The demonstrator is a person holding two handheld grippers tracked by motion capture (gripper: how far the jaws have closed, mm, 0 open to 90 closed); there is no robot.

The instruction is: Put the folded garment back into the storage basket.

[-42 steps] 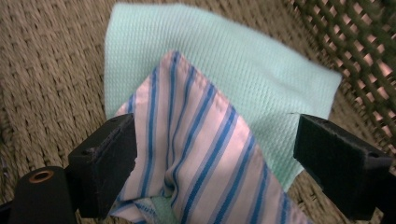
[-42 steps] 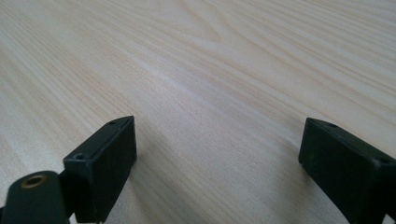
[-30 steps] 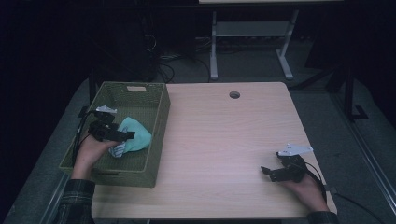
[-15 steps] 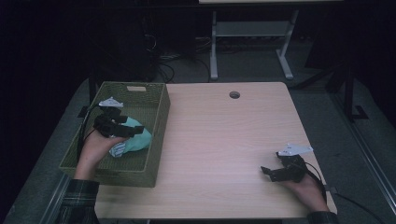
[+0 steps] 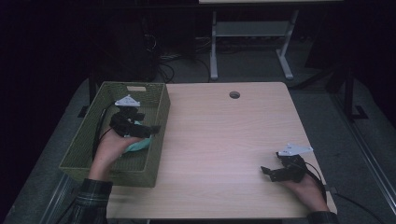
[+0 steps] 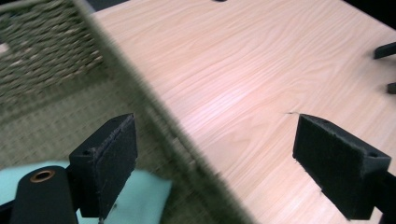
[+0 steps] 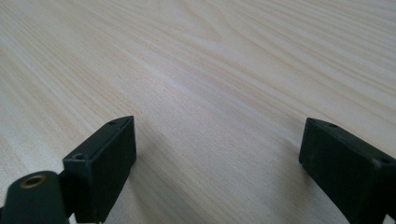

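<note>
A pale turquoise cloth (image 5: 137,144) lies on the floor of the green woven basket (image 5: 154,154) at the table's (image 5: 224,140) left edge. The left gripper (image 5: 152,129) hangs above it with jaws spread wide, holding nothing (one jaw over the basket's wall). Well apart, the right gripper (image 5: 267,173) sits low over bare wood, jaws spread too.

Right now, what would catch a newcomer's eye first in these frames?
The green woven basket at the table's left edge stands out, with a pale turquoise cloth lying inside it. The left tongs hang open above it, one jaw over the cloth and the other past the basket wall over the tabletop. The right tongs rest open on the bare light wooden table near its right front corner.
</note>
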